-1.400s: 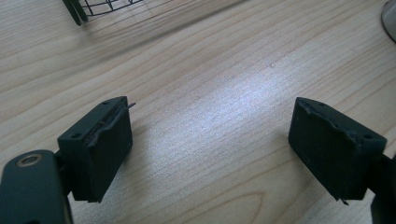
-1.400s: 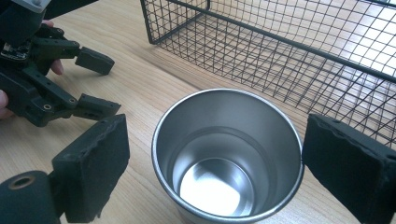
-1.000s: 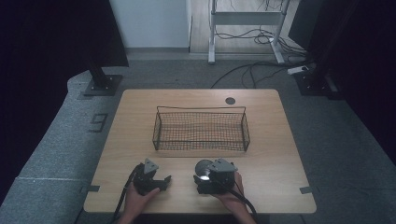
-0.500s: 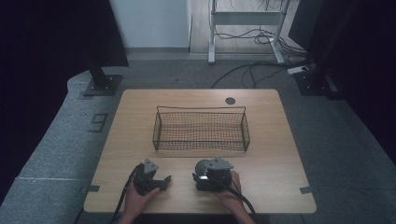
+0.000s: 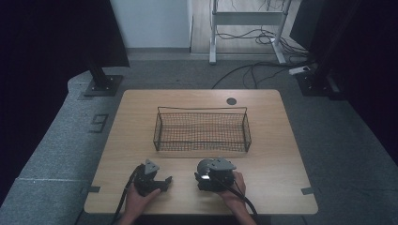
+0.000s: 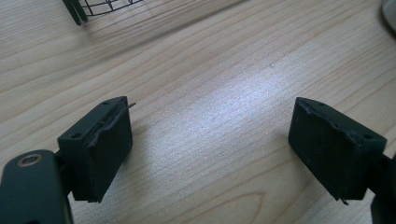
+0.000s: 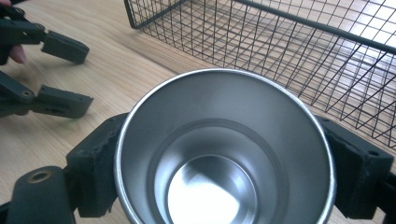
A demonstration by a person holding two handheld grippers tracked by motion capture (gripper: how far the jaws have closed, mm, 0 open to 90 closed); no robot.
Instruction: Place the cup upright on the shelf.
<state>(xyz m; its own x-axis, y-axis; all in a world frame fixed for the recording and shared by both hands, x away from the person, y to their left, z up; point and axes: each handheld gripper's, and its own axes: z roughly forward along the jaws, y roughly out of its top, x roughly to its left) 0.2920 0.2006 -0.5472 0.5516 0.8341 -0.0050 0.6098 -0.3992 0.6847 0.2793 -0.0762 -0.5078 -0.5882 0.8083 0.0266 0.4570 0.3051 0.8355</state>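
One steel cup sits clamped inside the right tool.

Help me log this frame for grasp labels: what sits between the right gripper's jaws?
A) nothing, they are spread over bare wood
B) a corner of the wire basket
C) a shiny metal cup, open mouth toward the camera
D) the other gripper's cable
C: in the right gripper view the metal cup sits squeezed between the two black jaws of the right gripper, its hollow inside visible, with the wire basket standing apart beyond it.
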